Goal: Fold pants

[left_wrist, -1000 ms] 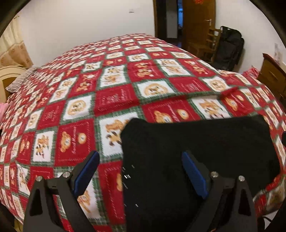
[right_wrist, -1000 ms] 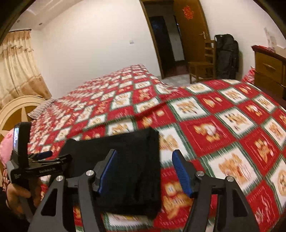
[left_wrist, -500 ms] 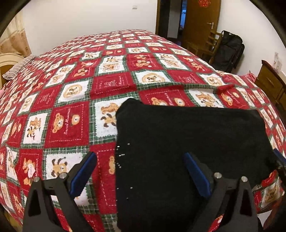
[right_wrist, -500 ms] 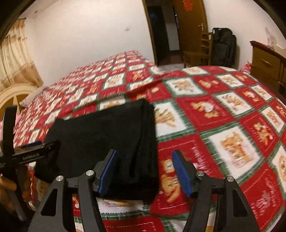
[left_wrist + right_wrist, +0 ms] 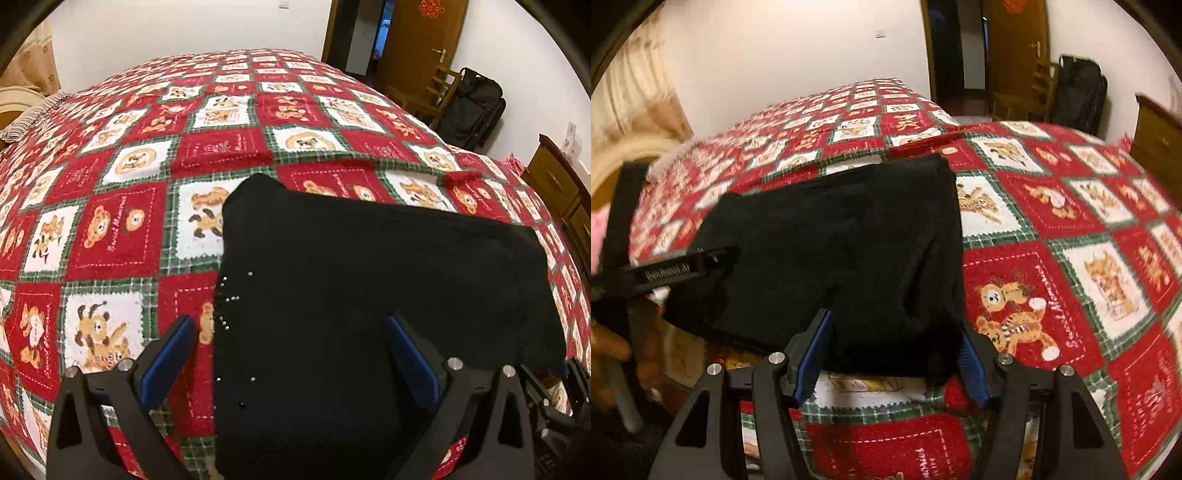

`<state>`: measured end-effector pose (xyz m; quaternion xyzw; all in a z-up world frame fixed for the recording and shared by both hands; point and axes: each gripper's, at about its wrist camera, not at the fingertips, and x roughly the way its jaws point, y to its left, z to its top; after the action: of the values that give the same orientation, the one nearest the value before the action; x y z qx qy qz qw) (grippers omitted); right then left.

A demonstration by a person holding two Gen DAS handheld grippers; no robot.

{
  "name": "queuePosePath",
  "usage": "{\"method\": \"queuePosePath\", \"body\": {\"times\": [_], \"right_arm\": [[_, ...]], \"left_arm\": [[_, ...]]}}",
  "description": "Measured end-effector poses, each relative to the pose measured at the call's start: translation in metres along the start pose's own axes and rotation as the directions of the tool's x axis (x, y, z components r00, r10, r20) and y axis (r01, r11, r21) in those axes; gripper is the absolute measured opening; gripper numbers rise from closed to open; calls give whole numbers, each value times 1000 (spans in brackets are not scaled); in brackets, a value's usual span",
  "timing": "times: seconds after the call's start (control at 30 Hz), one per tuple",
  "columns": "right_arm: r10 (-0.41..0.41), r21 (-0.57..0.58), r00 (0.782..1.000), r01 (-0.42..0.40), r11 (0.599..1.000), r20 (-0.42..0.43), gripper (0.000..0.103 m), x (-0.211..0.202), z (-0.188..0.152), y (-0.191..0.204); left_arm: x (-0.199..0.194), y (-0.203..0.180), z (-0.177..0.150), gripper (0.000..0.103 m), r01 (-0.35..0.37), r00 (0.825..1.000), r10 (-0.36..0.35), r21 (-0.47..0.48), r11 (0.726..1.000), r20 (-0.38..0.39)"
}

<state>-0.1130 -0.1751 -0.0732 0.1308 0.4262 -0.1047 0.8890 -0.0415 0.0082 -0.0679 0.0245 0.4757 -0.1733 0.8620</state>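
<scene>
The black pants lie folded into a flat rectangle on the red bear-pattern quilt, near its front edge. My left gripper is open, its blue-padded jaws straddling the left front part of the pants; its right finger lies over the cloth. In the right wrist view the pants fill the middle. My right gripper is open but narrowed, its jaws on either side of the pants' near right corner, not clamped. The left gripper's body shows at the pants' left end.
The quilt covers a large bed. A wooden dresser stands at the right. A wooden chair and a black bag stand by the door at the back right. A headboard is at the far left.
Both grippers have moved forward and down toward the pants. The right gripper's jaws have narrowed around the near right corner. The pants lie in the same place.
</scene>
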Motion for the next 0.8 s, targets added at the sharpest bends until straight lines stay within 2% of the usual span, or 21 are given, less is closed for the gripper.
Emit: {"method": "queuePosePath", "body": {"times": [0.17, 0.4, 0.57, 0.7, 0.8], "right_arm": [[53, 67, 998, -51, 996, -20, 66, 9, 7, -3], [13, 37, 1000, -12, 999, -17, 65, 20, 13, 6], [69, 77, 998, -68, 995, -4, 32, 16, 13, -6], [88, 89, 996, -88, 992, 3, 29, 15, 12, -7], [97, 80, 995, -100, 992, 30, 26, 7, 12, -4]], "left_arm": [[1, -2, 0, 103, -2, 1000, 2, 8, 1000, 1], [1, -4, -2, 102, 12, 1000, -12, 9, 1000, 3], [-1, -6, -2, 88, 55, 998, -55, 25, 998, 8], [-3, -6, -2, 81, 79, 997, -79, 21, 997, 10], [-6, -7, -2, 72, 83, 996, -84, 22, 996, 13]]}}
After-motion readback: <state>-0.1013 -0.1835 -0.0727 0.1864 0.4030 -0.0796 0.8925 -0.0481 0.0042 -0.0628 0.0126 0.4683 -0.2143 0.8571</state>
